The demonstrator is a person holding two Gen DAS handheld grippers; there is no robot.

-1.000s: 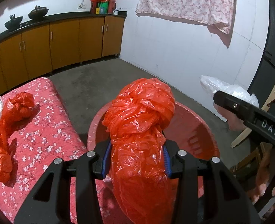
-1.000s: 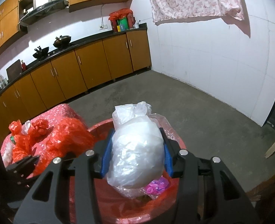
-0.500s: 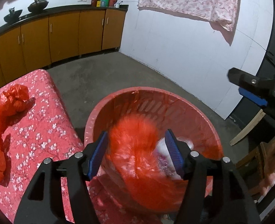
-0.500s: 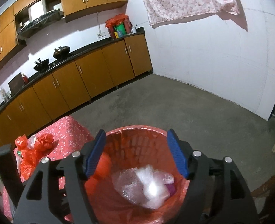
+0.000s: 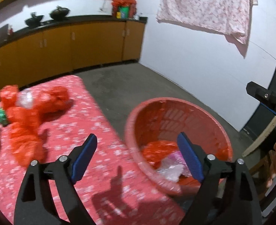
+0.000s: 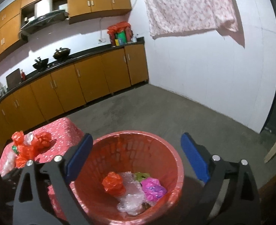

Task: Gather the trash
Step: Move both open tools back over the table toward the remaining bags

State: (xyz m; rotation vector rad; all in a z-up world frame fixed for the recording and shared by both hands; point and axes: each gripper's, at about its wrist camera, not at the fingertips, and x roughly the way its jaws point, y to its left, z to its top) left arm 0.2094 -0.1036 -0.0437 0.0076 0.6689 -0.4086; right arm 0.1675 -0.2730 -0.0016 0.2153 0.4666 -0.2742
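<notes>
Both tongs spread and still opening, nothing between the jaws. Left gripper straddling the gap between table edge and basket; right gripper hanging right over the red basket, centre-low in the right wrist view.

Already dropped in the basket: orange bag, clear plastic, pink bag, something green, too small to tell.

Remaining trash: pile of orange bags on the floral table cover, left-middle of the left wrist view, with a green scrap and clear plastic mixed in. Same pile at far left in the right wrist view, beyond the left jaw.

Key relation: pile up and left of the left tongs, well apart from both; long axis running roughly top to bottom of frame, slightly tilted. Left hand clearly nearer, basket between right tongs and pile. Likely next: left swing toward the pile; blur hides bag edges, so grasp point unclear.
</notes>
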